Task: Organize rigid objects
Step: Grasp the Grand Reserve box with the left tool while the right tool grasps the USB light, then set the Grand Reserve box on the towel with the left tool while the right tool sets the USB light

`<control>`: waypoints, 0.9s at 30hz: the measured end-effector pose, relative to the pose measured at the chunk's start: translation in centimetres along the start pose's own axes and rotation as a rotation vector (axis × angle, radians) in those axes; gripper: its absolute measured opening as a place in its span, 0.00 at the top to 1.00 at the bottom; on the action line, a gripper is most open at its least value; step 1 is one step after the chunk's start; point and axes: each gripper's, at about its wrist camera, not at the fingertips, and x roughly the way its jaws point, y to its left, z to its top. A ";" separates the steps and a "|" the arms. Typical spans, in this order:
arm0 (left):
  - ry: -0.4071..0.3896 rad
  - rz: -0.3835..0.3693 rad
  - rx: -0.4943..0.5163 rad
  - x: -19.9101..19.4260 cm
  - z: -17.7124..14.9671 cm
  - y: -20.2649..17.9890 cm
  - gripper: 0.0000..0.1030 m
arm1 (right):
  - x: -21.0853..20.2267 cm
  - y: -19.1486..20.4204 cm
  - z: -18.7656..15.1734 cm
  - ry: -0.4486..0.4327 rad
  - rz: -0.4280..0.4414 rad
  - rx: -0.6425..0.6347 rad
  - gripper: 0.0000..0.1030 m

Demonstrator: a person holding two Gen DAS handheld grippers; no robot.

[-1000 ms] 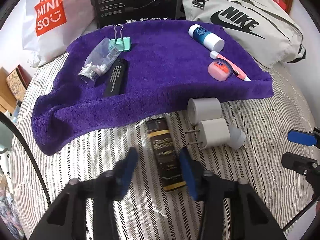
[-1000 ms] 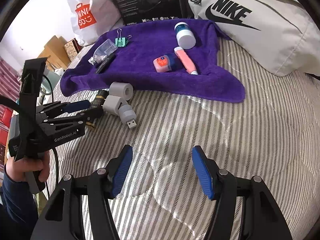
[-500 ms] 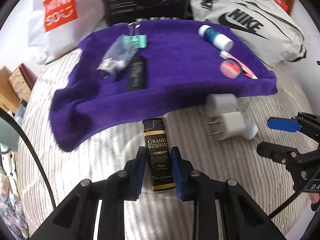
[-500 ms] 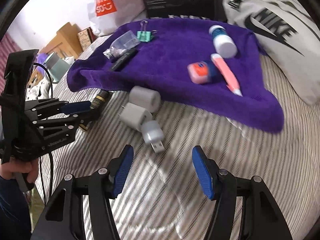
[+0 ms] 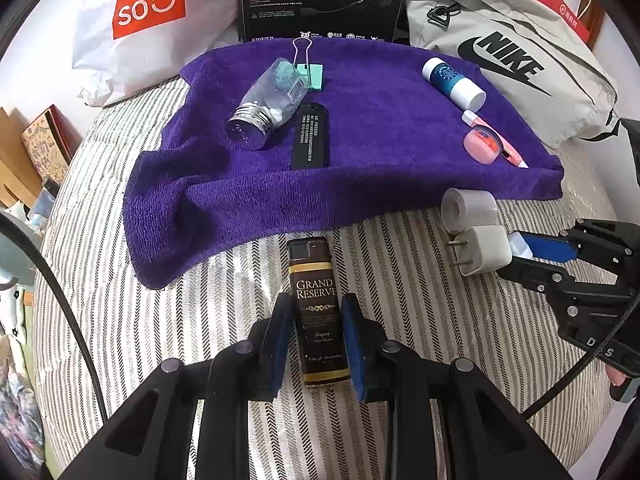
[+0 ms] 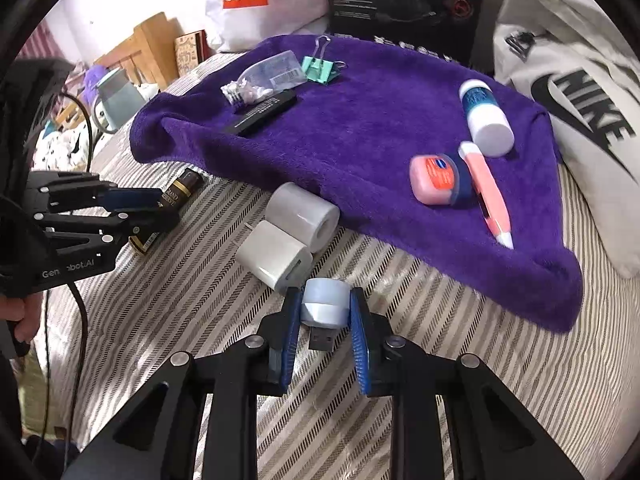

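Bare striped bedding (image 6: 460, 360) lay open right of the right gripper (image 6: 325, 320), up to the towel (image 5: 380, 128) edge. The left gripper (image 5: 316, 344) clamped the lighter (image 5: 318, 312), which lay on the bedding just short of that edge. The right gripper's pads (image 6: 292, 320) pressed the USB light (image 6: 324, 304) beside the plug (image 6: 276, 258) and tape roll (image 6: 302, 216).

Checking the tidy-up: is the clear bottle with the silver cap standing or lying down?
Lying down: the clear bottle rests on its side on the purple towel, cap toward the camera.
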 end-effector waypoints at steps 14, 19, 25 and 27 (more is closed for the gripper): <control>-0.008 0.031 0.006 0.1 -0.1 0.5 0.76 | -2.1 -2.2 -3.4 0.036 -0.097 0.084 0.77; -0.015 0.046 0.004 0.1 -0.2 0.3 0.78 | -2.2 -2.4 -3.6 0.023 -0.092 0.099 0.77; -0.022 -0.007 -0.003 -1.1 -0.7 0.6 0.78 | -3.1 -2.9 -3.5 0.017 -0.094 0.112 0.77; -0.031 -0.005 -0.002 -1.6 -0.6 0.7 0.78 | -3.5 -3.0 -3.3 0.009 -0.091 0.114 0.77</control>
